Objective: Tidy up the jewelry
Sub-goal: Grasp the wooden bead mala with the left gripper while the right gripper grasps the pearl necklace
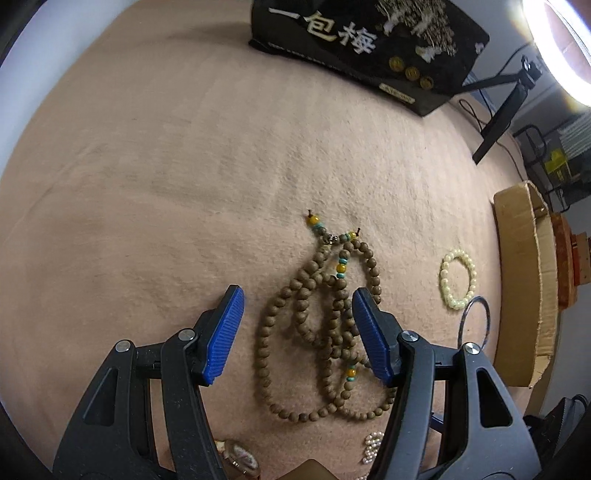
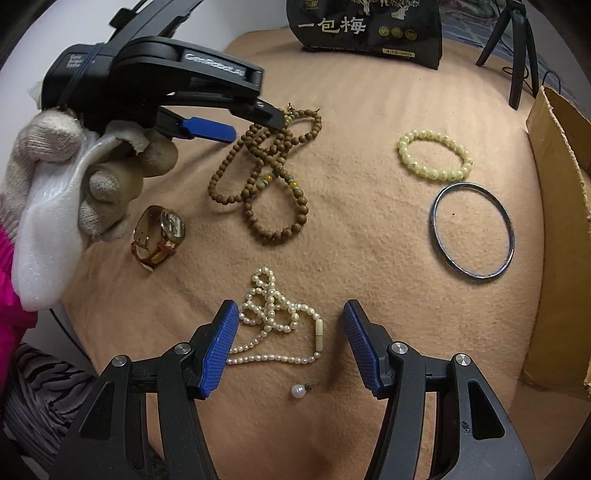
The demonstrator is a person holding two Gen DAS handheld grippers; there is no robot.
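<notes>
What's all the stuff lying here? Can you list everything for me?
wooden beads: one long strand, brown with yellow and turquoise accents, coiled mid-cloth
pearl necklace: one, white, heaped near the front
loose pearl: one, white, just in front of the necklace
bead bracelet: one, pale yellow-green, right side
bangle: one, dark metal, in front of the bracelet
watch: one, brown strap, left side
cloth: one, tan, under everything
bag: one, black with white characters, far edge
cardboard box: one, brown, right edge
tripod: one, black, far right
left gripper: black with blue pads, open over the wooden beads
right gripper: same, open over the pearl necklace
gloved hand: one, off-white, holding the left gripper
</notes>
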